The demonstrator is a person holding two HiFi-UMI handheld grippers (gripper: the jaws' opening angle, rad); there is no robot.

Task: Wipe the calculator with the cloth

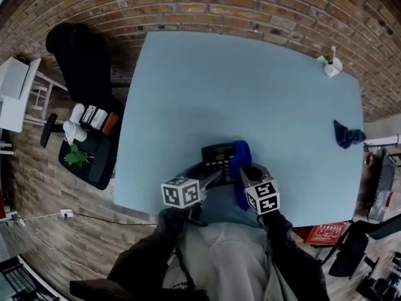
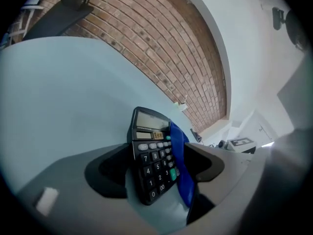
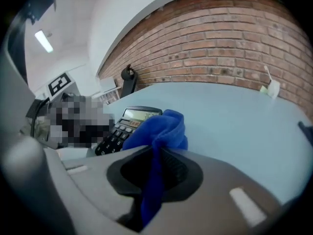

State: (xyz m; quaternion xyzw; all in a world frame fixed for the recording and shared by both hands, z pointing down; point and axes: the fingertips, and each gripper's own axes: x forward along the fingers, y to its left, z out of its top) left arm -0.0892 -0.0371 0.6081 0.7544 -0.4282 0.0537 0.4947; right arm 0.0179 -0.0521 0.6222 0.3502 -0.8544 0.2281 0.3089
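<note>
The right gripper (image 3: 155,170) is clenched on the soft blue cloth (image 3: 161,129), whose bunched end lies against the right edge of the black desk calculator (image 2: 149,155). The calculator sits near the front edge of the pale blue table (image 1: 250,93), between the left gripper's (image 2: 159,153) wide-spread jaws, neither of them pressing it. The wipe looks about to start. Next, the cloth needs dragging across the keys, ideally with the left jaws bracing the casing.

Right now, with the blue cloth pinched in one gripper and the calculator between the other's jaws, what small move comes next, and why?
Probably drag the right gripper so its blue cloth sweeps over the calculator keys. The cloth is clamped and sits at the calculator's right edge; the left gripper has open jaws flanking it without pressing.
</note>
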